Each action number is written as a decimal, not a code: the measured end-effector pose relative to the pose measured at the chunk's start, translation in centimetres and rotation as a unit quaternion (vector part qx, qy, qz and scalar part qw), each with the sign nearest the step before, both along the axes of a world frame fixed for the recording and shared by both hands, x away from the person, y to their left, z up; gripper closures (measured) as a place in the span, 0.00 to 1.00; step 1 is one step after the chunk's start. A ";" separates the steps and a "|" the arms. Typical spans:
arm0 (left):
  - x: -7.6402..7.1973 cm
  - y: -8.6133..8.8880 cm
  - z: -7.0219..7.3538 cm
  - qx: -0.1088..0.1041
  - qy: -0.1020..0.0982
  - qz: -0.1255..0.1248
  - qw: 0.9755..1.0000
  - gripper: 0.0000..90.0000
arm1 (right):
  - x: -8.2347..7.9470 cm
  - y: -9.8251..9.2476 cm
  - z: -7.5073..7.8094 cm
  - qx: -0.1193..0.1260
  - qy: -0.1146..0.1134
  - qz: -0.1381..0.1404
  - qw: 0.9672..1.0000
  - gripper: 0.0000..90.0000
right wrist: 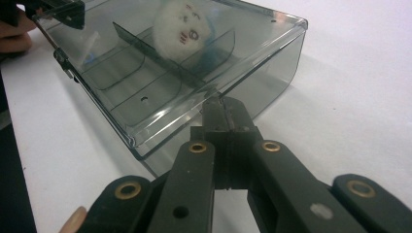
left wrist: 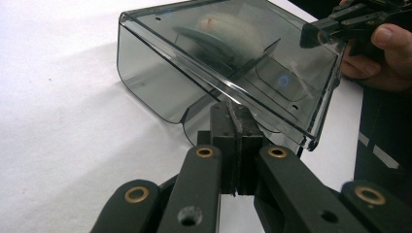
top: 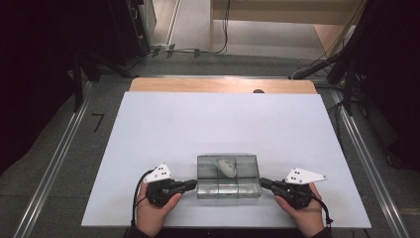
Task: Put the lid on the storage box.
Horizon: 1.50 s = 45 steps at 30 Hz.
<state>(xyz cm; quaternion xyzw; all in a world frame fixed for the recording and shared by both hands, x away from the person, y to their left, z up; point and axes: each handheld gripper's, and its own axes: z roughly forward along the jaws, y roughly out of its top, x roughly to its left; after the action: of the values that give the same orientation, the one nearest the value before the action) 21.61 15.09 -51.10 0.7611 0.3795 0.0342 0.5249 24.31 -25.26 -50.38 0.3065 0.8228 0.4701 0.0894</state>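
A smoky clear plastic compartment box [top: 228, 184] with its lid down sits near the table's front edge. Inside its back middle compartment lies a white fluffy toy [top: 227, 167] with a small printed face [right wrist: 182, 26]. My left gripper [top: 194, 184] is at the box's left end, and its jaws are pressed together on the thin lid rim [left wrist: 233, 104]. At the right end my right gripper [top: 262, 182] is shut the same way on the lid's edge [right wrist: 219, 101]. Each gripper view shows the other gripper at the far end: the right gripper [left wrist: 311, 34] and the left gripper [right wrist: 68, 14].
The box rests on a white board [top: 223, 119] that covers a wooden table [top: 223, 85]. Bare white surface spreads behind and beside the box. Metal rails [top: 54, 158] run along the floor on both sides, and cables lie on the floor beyond the table.
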 end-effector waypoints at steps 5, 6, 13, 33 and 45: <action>0.0 0.3 0.1 -0.005 -0.003 0.003 1.000 0.95 | 0.0 -0.1 0.1 0.002 0.001 -0.003 1.000 0.97; 0.0 0.3 0.2 -0.006 -0.004 0.006 1.000 0.93 | 0.0 -0.1 0.1 0.002 0.000 -0.003 1.000 0.96; 0.0 1.0 0.6 -0.011 -0.023 0.020 0.999 0.74 | 0.0 -0.6 0.8 0.008 -0.011 -0.009 1.000 0.75; 0.2 2.9 1.4 -0.021 -0.056 0.050 0.997 0.34 | 0.5 -2.6 2.2 0.036 -0.038 -0.023 0.998 0.17; 0.2 4.2 1.7 -0.028 -0.068 0.059 0.996 0.21 | 0.8 -4.0 2.5 0.046 -0.049 -0.034 0.997 0.07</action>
<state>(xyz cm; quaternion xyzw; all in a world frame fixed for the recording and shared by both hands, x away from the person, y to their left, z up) 21.82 19.25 -49.43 0.7186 0.3878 0.1055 0.5675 25.15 -29.30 -47.83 0.3152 0.7839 0.5186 0.1313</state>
